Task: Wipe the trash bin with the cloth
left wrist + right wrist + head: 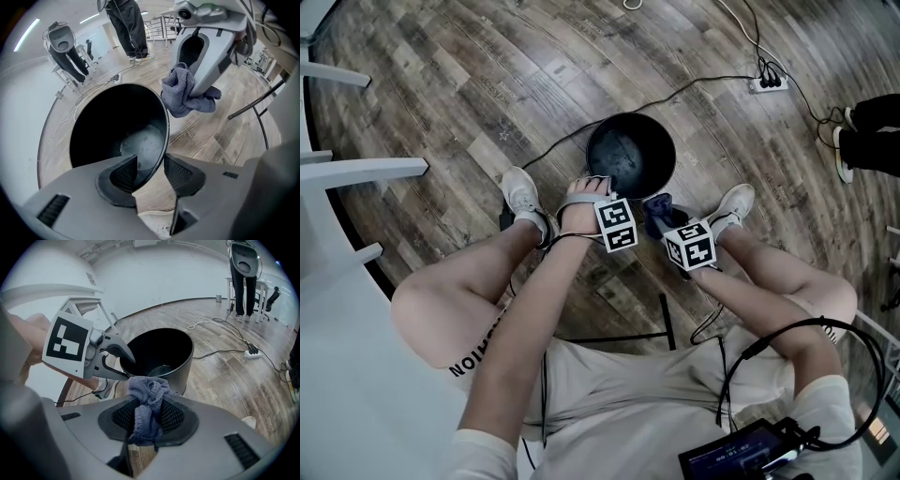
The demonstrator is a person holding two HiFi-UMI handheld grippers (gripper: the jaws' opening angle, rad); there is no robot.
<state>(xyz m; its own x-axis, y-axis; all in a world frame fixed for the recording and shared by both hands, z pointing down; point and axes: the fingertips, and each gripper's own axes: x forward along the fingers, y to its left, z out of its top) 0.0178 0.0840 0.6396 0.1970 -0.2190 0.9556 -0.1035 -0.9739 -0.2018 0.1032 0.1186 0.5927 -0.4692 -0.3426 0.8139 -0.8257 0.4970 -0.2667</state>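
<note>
On the wooden floor [431, 103], a pale shoe [521, 192] sits just left of the left gripper [598, 180]. That gripper's jaws pinch the near rim of the black trash bin [628, 127], one pad inside the wall and the other outside. The bin stands upright between the person's feet, open and dark inside. At its near right edge, just outside the wall, the right gripper [149, 420] has its jaws pressed onto a bunched blue-grey cloth [149, 390], which sticks up between them, close to the bin's side. A second shoe [736, 202] lies further right, and a power strip [767, 84] lies near the floor's far right edge
</note>
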